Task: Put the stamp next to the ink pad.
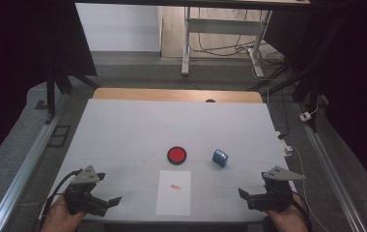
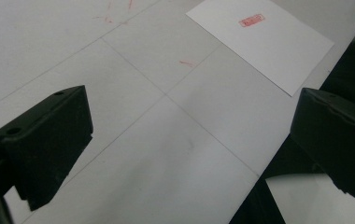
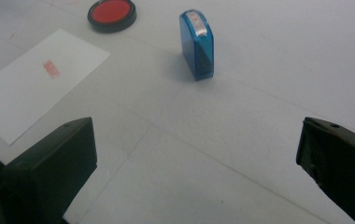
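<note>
Resting apart, two grippers, jaws spread, one blue stamp [image 1: 220, 157], one ink pad [image 1: 176, 155], one paper sheet [image 1: 174, 192]

A lab: black curtains [image 1: 22, 43], aluminium rails [image 1: 24, 162], cabled floor [image 1: 230, 48].

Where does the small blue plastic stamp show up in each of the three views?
High view: small blue plastic stamp right of centre, beside the round red ink pad.
Left gripper view: not in it.
Right gripper view: upper middle, standing upright, right of the ink pad.
Shared landmark: the white paper sheet with a red imprint.
</note>
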### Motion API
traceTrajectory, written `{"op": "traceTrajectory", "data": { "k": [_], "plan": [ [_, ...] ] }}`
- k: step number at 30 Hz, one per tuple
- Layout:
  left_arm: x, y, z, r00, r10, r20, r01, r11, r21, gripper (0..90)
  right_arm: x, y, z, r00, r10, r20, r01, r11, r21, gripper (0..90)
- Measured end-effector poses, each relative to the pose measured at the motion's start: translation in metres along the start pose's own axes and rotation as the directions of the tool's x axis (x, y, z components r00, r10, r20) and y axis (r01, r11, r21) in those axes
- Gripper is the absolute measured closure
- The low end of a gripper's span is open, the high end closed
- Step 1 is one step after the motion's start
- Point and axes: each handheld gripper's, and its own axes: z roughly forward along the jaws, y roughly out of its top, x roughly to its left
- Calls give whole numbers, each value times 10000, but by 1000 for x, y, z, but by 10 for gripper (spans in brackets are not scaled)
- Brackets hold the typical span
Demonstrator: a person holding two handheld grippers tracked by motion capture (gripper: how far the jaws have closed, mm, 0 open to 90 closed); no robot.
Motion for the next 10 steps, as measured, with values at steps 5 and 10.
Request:
{"op": "traceTrajectory", "data": {
  "k": [5,10],
  "plan": [
    [0,-1,-1,10000,-25,24,25,10000,-34,0,0,-2,0,10000,8,-52,-7,9997,227,0],
    [1,0,0,9999,-82,66,82,9999,-97,0,-1,-2,1,10000,11,-35,-10,9994,357,0]
  ]
}}
